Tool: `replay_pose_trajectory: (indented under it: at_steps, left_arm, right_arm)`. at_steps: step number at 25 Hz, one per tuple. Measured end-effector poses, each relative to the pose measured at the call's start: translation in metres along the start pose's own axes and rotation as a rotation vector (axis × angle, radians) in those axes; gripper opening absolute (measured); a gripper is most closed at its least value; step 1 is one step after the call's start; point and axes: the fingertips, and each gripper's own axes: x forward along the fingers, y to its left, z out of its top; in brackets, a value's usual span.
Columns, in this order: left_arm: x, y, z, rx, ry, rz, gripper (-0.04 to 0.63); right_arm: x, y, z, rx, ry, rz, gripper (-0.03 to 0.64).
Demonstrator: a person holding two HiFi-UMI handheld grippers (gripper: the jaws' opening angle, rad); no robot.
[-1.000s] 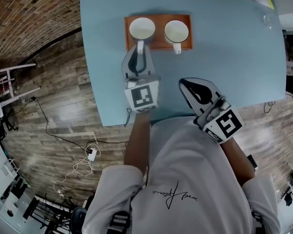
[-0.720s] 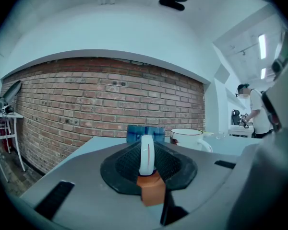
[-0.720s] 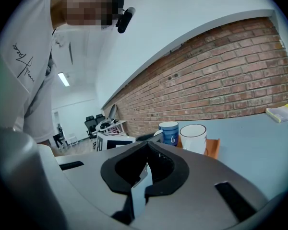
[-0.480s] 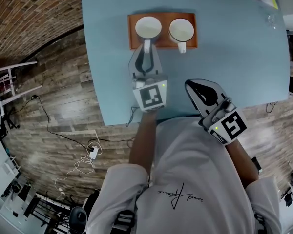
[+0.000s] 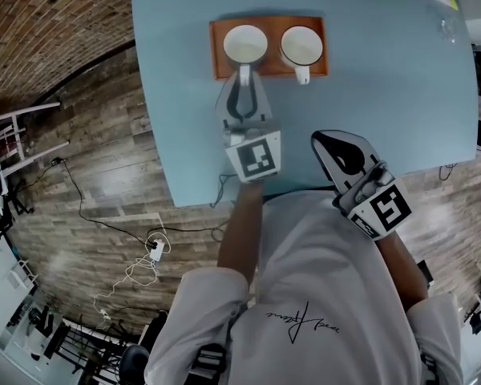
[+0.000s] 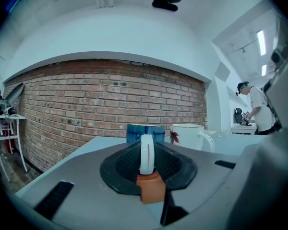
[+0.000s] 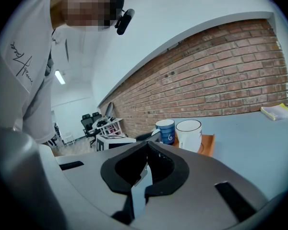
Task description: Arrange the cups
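Left gripper [image 5: 244, 79] pinches the white loop handle [image 6: 147, 153] of the glossy blue mug [image 5: 245, 44], straight ahead of it on the orange tray [image 5: 217, 54], left of the white mug [image 5: 301, 45]. Right gripper [image 5: 321, 139], pressed together and empty, hangs farther from the tray.

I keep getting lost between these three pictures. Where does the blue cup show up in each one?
Head view: blue cup at upper centre, leftmost on the orange tray, its white inside showing.
Left gripper view: blue cup at centre, behind its own white handle.
Right gripper view: blue cup just right of centre.
Shared landmark: the white cup right beside it.
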Motion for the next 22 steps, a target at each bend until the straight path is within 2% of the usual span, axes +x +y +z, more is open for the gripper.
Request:
replay_pose_trajectory:
  at_steps: [14, 22]
  left_arm:
    - [-0.0066, -0.0004, -0.0082, -0.021, 0.016, 0.03, 0.064]
    - [-0.0066, -0.0034, -0.0074, 0.032, 0.017, 0.011, 0.067]
  right_arm:
    - [0.003, -0.0006, -0.0032, 0.005, 0.012, 0.001, 0.021]
    - [0.0036, -0.0008, -0.0023, 0.009, 0.011, -0.004, 0.021]
